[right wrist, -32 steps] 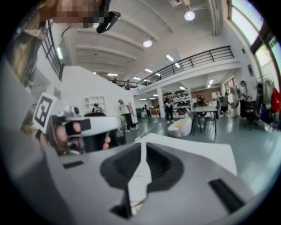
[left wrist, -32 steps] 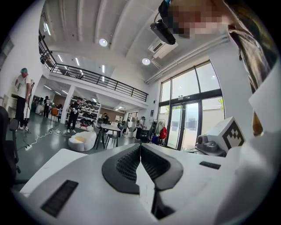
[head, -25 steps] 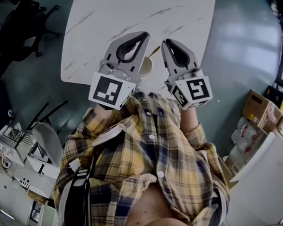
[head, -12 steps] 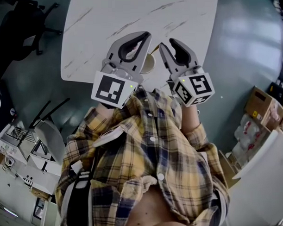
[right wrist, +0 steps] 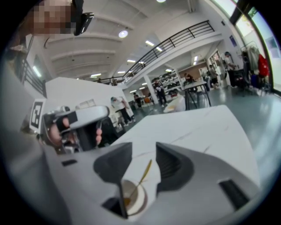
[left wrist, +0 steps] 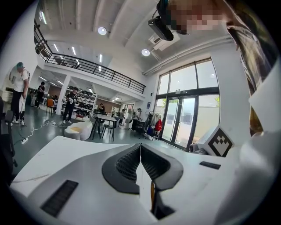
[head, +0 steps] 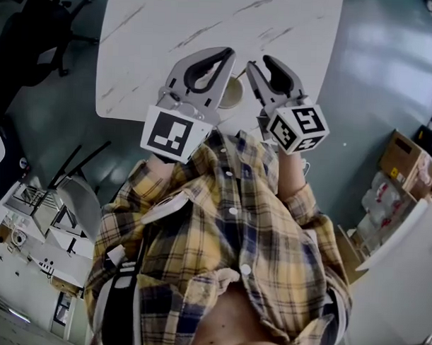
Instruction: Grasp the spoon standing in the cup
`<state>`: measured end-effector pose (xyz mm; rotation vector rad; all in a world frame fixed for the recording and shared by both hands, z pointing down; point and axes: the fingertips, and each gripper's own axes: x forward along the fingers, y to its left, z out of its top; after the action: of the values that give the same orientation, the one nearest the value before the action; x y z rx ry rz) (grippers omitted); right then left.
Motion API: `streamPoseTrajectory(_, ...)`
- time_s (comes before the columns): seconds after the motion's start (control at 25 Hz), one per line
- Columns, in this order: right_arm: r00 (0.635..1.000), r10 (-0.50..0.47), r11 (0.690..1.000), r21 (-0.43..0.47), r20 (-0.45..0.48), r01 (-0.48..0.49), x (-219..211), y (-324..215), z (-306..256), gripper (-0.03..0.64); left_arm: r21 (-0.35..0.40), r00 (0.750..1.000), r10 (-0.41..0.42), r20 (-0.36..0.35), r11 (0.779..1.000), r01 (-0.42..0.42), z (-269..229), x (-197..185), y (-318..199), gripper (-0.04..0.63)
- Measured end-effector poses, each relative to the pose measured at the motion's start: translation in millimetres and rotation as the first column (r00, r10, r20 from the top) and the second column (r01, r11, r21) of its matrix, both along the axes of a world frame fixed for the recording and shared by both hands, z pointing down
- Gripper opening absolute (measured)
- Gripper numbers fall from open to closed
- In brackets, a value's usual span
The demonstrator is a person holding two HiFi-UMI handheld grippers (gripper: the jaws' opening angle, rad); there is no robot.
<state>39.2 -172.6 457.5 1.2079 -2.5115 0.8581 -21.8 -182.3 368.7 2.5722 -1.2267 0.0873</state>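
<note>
Here, right claw [right wrist: 144, 151] angled down, opening around spoon [right wrist: 142, 173] in cup [right wrist: 144, 201], left claw [left wrist: 140, 147] closed, empty

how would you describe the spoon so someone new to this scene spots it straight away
Start at the big white marble-look table. Near its edge closest to the person stands a small pale cup. The spoon is the thin gold stick leaning out of that cup, the only gold thing on the white top.
</note>
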Motion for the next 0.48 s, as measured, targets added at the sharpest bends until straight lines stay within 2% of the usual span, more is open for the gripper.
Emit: streamPoseTrajectory(0.48,1.0,0.005,0.995,-0.096,0.027,-0.002,-4,6,37,0.163,-0.034,1.0,0.017,0.002,0.999,-0.017,18,1,-1,0.02)
